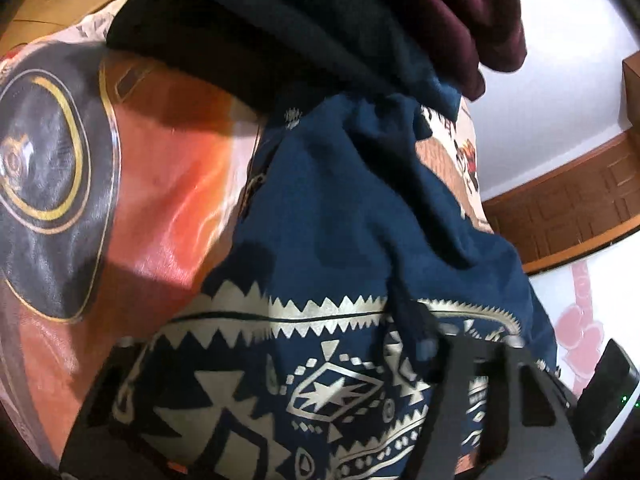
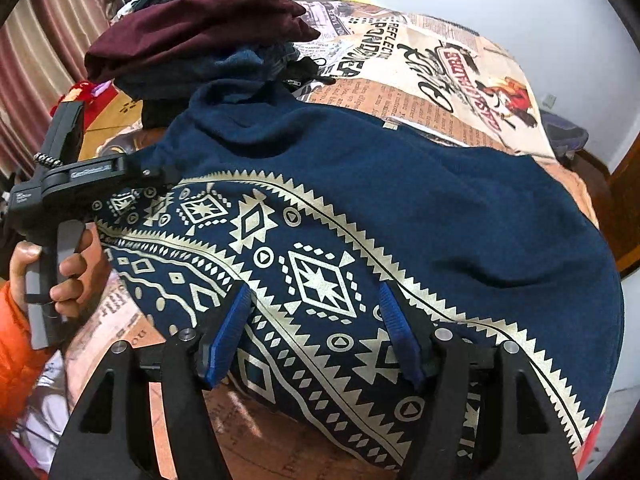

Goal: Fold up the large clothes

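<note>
Here, in the left wrist view, the navy sweater (image 1: 344, 240) fills the frame close under the lens, its pale geometric band running crosswise between the dark fingers of the left gripper (image 1: 304, 408). The fabric bunches upward towards a stack of folded clothes (image 1: 360, 20), and the printed bedspread (image 1: 160, 168) lies to the left. Blur is heavy, so I cannot tell whether this tool is pinching the cloth or merely lying against it.

In the right wrist view, the sweater lies spread on the bedspread (image 2: 440, 76), its long axis running from the left gripper (image 2: 160, 174) at the near-left edge out to the right. The right gripper (image 2: 316, 332) sits at the hem, its blue pads (image 2: 230, 328) spread wide, with the patterned cloth passing between them, not squeezed. The left hand (image 2: 60, 272) grips its tool's handle. Both tools sit on the near long edge, the left nearer the neck end, so the fold probably goes away, across the short axis.
</note>
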